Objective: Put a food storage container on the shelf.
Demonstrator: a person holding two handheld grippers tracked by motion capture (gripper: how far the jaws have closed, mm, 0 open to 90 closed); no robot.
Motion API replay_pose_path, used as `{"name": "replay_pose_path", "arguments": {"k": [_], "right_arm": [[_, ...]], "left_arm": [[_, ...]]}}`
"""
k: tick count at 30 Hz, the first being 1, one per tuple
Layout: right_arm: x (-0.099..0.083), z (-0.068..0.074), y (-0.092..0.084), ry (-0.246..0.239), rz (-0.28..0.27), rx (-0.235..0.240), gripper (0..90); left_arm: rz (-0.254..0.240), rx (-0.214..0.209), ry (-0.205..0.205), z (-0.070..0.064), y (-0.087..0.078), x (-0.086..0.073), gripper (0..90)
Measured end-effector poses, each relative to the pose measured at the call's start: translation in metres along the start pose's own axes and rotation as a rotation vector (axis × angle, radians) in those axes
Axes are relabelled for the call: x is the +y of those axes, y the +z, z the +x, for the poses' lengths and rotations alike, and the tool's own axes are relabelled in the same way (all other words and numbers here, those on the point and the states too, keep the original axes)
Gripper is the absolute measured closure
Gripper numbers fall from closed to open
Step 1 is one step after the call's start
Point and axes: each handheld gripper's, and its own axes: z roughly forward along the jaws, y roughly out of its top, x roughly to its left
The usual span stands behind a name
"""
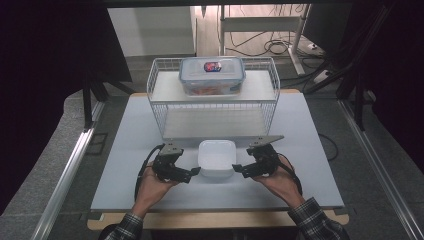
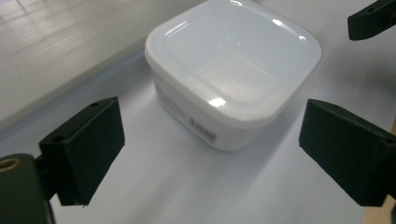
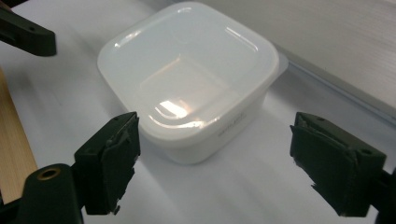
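Observation:
A white square container (image 1: pixel 216 159) with its lid on sits on the white tabletop (image 1: pixel 125 150), just in front of the wire rack. My left gripper (image 1: pixel 194 172) rests low at the container's left front corner, jaws spread wide and empty. My right gripper (image 1: pixel 238 169) mirrors it at the right front corner, also open and empty. In the left gripper view the container (image 2: pixel 233 60) lies just ahead of the left gripper (image 2: pixel 212 154), apart from both pads. In the right gripper view the container (image 3: pixel 191 84) likewise lies ahead of the right gripper (image 3: pixel 224 163), untouched.
A white wire rack (image 1: pixel 156 100) stands behind the container, with a clear lidded box (image 1: pixel 212 75) holding something coloured on its upper shelf. The table's wooden front edge (image 1: pixel 200 220) runs close to the person's forearms. Dark curtains flank both sides.

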Motion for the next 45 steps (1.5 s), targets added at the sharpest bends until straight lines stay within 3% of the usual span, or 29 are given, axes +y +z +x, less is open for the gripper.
{"name": "replay_pose_path", "arguments": {"k": [4,8,11,15,17,20,23,25,27,32,36,39,42,45], "right_arm": [[0.01,-0.002,0.005,-0.004,-0.005,0.002,20.3],[0.016,-0.003,0.014,-0.016,0.001,-0.001,20.4],[0.018,-0.004,0.022,-0.027,0.018,-0.011,20.4],[0.017,-0.011,0.032,-0.001,0.04,-0.004,19.8],[0.016,-0.016,0.036,0.037,0.04,0.036,18.4],[0.014,-0.021,0.039,0.078,0.041,0.075,17.5],[0.011,-0.024,0.041,0.128,0.05,0.143,20.6],[0.009,-0.022,0.041,0.146,0.054,0.172,22.1],[0.008,-0.018,0.039,0.14,0.064,0.162,24.2],[0.004,-0.009,0.024,0.153,0.074,0.142,42.5],[-0.001,-0.015,0.016,0.233,0.052,0.162,58.1],[-0.001,-0.014,0.013,0.269,0.051,0.158,63.0],[0.0,-0.013,0.009,0.293,0.031,0.155,74.3],[-0.001,-0.011,0.008,0.285,0.026,0.144,78.8]], "left_arm": [[0.001,0.012,0.013,0.001,0.007,0.013,13.7],[-0.002,0.005,-0.012,0.005,0.017,0.022,17.7],[0.013,-0.005,-0.024,0.008,0.028,0.024,18.0],[0.064,-0.04,-0.046,0.012,0.045,0.023,12.8],[0.071,-0.065,-0.071,0.014,0.048,0.022,7.4],[0.071,-0.111,-0.103,0.018,0.05,0.019,7.5],[0.078,-0.188,-0.13,0.019,0.053,0.016,8.7],[0.087,-0.195,-0.136,0.017,0.052,0.015,8.5],[0.104,-0.193,-0.121,0.014,0.048,0.013,9.6],[0.103,-0.199,-0.16,0.01,0.034,0.005,24.8],[0.059,-0.177,-0.199,0.012,0.023,0.003,50.7],[0.048,-0.177,-0.235,0.013,0.02,0.002,57.6],[0.022,-0.121,-0.24,0.013,0.015,0.002,68.0],[0.009,-0.1,-0.256,0.013,0.013,0.002,73.6]]}}
